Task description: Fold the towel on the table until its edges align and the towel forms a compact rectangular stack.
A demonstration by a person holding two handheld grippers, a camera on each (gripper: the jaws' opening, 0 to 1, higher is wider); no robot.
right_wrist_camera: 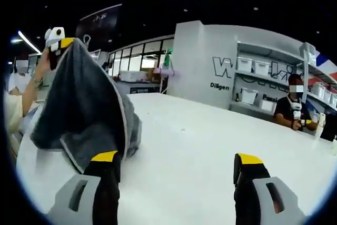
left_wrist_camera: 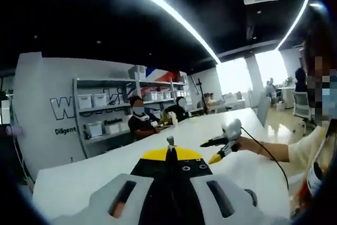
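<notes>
A grey towel point(right_wrist_camera: 84, 104) hangs in a peak from my left gripper point(right_wrist_camera: 55, 40), which is shut on its top edge, held high by a hand. The towel's lower folds rest on the white table point(right_wrist_camera: 200, 130). In the left gripper view my left gripper point(left_wrist_camera: 170, 154) shows its yellow tips pressed together. My right gripper point(right_wrist_camera: 177, 159) stands open low over the table, its left fingertip point(right_wrist_camera: 105, 157) just in front of the towel's bottom fold, with nothing between the jaws. The right gripper point(left_wrist_camera: 212, 150) is also in the left gripper view, held by a hand, with its jaws apart.
Two people point(left_wrist_camera: 141, 119) sit at the far side of the long white table point(left_wrist_camera: 79, 183). Behind them stand shelves with white bins point(right_wrist_camera: 253, 67) and a lettered wall. The table surface to the right of the towel is bare. A person's sleeve point(left_wrist_camera: 303, 148) is at the right.
</notes>
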